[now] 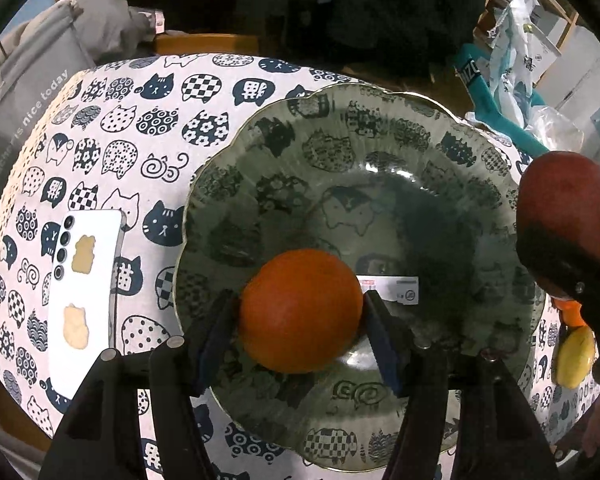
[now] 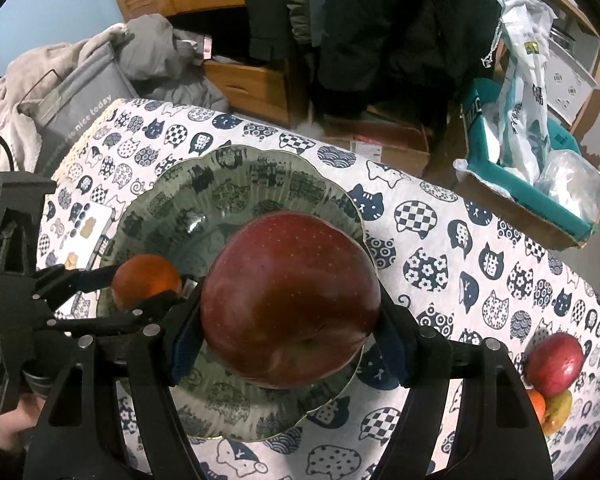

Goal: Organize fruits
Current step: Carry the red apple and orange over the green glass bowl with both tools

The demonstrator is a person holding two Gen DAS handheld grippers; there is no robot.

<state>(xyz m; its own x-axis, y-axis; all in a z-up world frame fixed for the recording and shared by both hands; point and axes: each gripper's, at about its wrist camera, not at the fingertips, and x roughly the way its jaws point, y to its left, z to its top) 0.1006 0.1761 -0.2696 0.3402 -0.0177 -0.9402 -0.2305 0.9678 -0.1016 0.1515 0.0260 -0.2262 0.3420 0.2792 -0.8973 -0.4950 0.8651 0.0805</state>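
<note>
Fingers of the left gripper point(image 1: 300, 320) clamped one orange point(image 1: 300, 310) over the glass plate point(image 1: 380, 128); the right gripper point(image 2: 290, 332) clamped one apple point(image 2: 290, 300). Three fruits point(image 2: 554, 376) lay aside, one phone point(image 1: 84, 288) beside the plate.

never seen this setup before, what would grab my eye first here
The big red apple fills the right wrist view, clamped in the right gripper above the glass plate. Next, the orange between the left gripper's fingers, low over that plate's near side, on the cat-print tablecloth.
</note>
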